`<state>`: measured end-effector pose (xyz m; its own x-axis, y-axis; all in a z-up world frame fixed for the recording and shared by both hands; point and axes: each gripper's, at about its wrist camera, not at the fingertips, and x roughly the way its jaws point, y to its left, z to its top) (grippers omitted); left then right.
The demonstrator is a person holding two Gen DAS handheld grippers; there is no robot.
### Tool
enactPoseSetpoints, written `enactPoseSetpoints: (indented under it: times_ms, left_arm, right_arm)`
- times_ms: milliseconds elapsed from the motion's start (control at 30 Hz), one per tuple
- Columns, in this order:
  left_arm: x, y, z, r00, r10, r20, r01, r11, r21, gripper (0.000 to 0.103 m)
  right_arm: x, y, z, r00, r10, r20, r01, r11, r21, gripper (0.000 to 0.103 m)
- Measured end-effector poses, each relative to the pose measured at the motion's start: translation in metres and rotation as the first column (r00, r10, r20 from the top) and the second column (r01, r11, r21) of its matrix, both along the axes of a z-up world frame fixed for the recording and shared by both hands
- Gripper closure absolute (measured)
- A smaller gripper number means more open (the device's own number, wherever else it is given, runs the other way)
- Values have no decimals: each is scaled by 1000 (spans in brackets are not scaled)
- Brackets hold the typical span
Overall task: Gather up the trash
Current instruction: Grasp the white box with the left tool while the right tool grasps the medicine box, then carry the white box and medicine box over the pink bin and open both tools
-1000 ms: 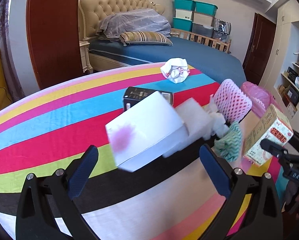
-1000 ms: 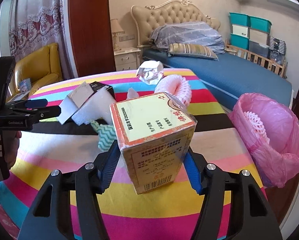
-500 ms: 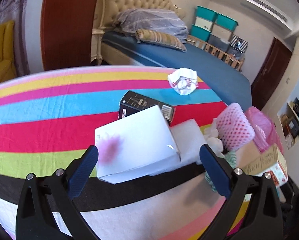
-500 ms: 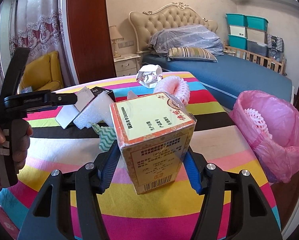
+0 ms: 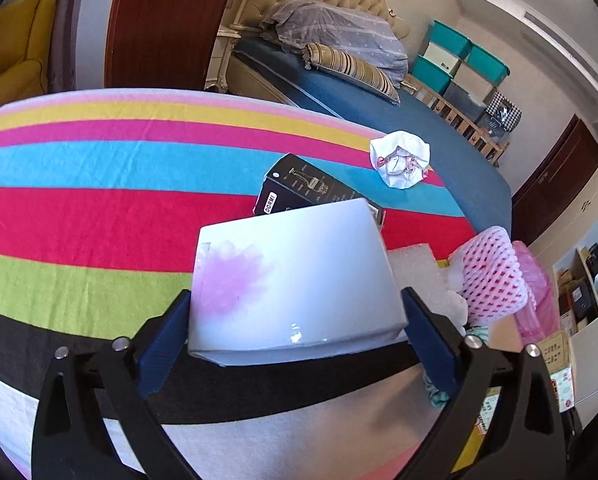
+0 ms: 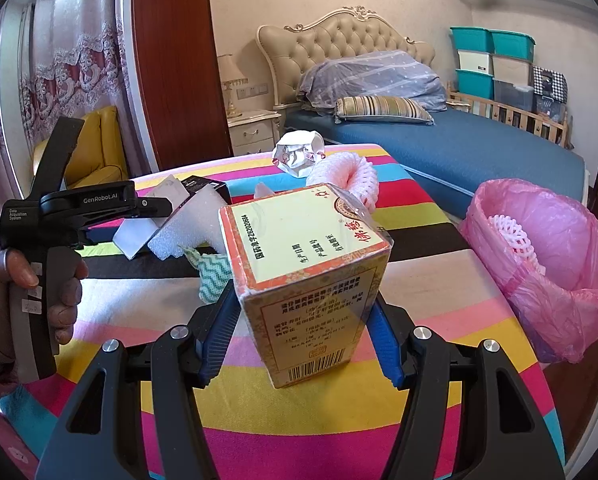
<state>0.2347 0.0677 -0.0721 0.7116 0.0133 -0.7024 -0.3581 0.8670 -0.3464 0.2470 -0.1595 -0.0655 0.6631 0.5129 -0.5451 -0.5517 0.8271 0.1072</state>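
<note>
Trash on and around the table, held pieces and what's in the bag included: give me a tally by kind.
Boxes: 3 – white box, black box, yellow box
Foam nets: 2 – one on the table, one in the pink bag
Foam block: 1
Crumpled paper: 1
Green patterned scrap: 1
Total: 8

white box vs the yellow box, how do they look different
The white box is plain and glossy with a faint pink smudge; the yellow box is covered in print with a barcode. The white box lies low and wide between the left tool pads; the yellow box stands tall, tilted, in the right tool. Both are cartons.
</note>
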Motion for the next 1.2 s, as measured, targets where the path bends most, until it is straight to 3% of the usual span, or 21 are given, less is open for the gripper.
enactPoseSetpoints:
  times_ms: [400, 767, 1200]
  left_arm:
    - [-28, -32, 19, 993, -83, 86, 66, 981, 182, 12]
    - [-58, -65, 37, 973, -179, 147, 112, 918, 380, 12]
    - [-60, -97, 40, 943, -292, 159, 197, 876, 440, 12]
  right_arm:
    - [1, -1, 1, 1000, -10, 4, 10, 1000, -5, 44]
    - [-10, -1, 10, 999, -32, 16, 32, 999, 11, 45]
    - [-12, -31, 20, 995, -96, 32, 95, 995, 19, 45]
